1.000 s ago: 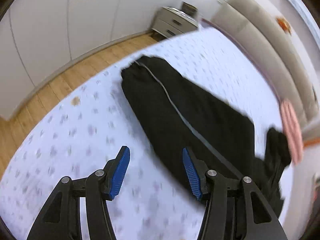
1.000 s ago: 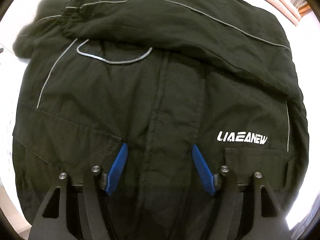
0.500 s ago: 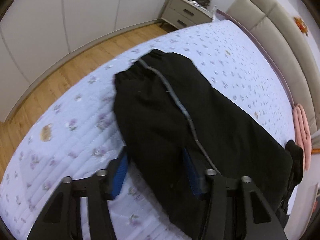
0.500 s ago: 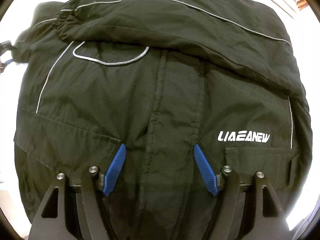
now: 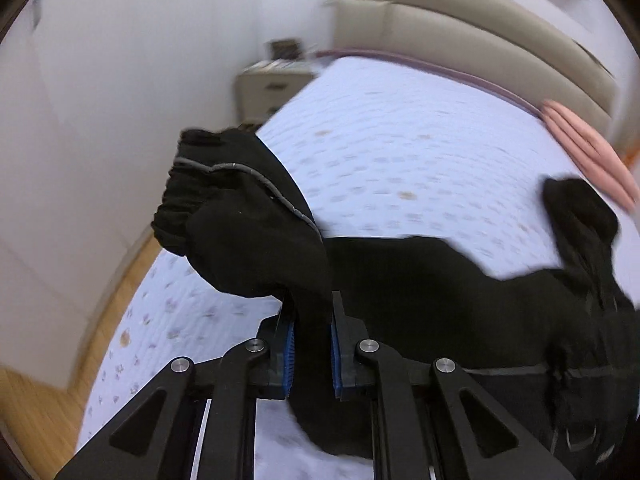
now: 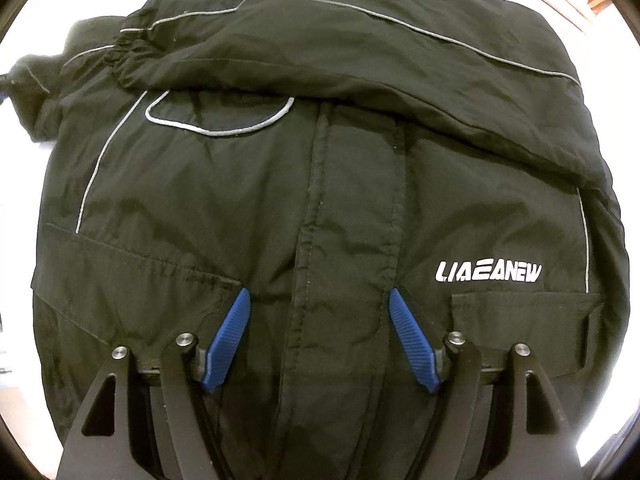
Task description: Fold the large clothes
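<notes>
The setting is a bedroom with white wardrobe panels [image 5: 80, 120], a strip of light wooden floor [image 5: 36, 412] and a padded beige headboard [image 5: 460, 28] against the far wall. A bed covered by a pale lilac quilted bedspread with a small floral print [image 5: 420, 152] occupies most of the left wrist view. A grey bedside cabinet [image 5: 268, 92] stands at the far corner of the bed, blurred. A folded pink cloth [image 5: 588, 160] lies on the bedspread close to the headboard.

The task item, a large black padded jacket with thin grey reflective piping [image 6: 320, 184], lies spread on the bed. In the right wrist view it fills nearly the whole frame, front side up, with a central zip placket and white "LIAEANEW" lettering [image 6: 488, 272] on the chest. One sleeve lies folded across the upper part of the body, its gathered cuff toward the left.

The left hand-held gripper [image 5: 312, 344] is closed nearly fully on the other black sleeve [image 5: 248, 232]; its blue pads pinch the fabric between them. The sleeve rises off the bedspread beyond the grip, and its elasticated cuff [image 5: 180, 200] stands clear of the bed.

The right hand-held gripper [image 6: 318, 336] is spread wide and holds nothing. Its blue fingertips [image 6: 236, 320] sit on either side of the placket, low over the jacket front; contact with the fabric cannot be determined.
</notes>
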### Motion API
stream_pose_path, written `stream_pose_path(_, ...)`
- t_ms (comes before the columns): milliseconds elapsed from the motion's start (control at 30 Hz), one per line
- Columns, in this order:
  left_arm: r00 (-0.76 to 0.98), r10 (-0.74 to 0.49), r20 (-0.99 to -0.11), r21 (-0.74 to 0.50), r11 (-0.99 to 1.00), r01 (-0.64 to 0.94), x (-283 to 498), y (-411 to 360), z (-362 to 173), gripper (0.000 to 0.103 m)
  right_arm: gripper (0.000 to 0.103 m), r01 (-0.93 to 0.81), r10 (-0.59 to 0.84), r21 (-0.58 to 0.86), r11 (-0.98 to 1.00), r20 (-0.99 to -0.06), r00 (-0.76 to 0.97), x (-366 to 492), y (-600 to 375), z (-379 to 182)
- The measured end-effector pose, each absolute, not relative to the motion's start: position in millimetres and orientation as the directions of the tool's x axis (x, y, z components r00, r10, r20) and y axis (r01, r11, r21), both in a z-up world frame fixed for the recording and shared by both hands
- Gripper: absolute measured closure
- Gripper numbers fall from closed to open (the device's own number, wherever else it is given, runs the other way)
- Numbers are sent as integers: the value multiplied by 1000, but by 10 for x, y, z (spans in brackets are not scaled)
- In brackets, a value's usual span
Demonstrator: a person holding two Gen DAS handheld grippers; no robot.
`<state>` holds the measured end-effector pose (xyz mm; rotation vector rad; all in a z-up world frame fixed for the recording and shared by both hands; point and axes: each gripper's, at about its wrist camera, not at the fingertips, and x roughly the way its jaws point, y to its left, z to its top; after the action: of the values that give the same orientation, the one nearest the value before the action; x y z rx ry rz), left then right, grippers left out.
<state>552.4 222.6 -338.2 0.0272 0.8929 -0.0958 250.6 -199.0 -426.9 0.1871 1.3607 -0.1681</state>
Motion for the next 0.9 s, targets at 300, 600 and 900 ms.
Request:
stream_pose_path(300,640,-217,-737,124,887,444,4449,747,-3013,90,25,262,91,160,952,-962,256,2377,-2190,-4133)
stream_pose_path(600,516,-402,-756,72,733,677,3699,-684,-3221,90,32,311,155,261,914,-932,328,1897,-2652,-3770)
stream_pose_path(900,391,-488,-781,-5,630,777,3275,-1645,-3429,83,31,402,-2,144,904,-940,341,1517,-3227,-3452)
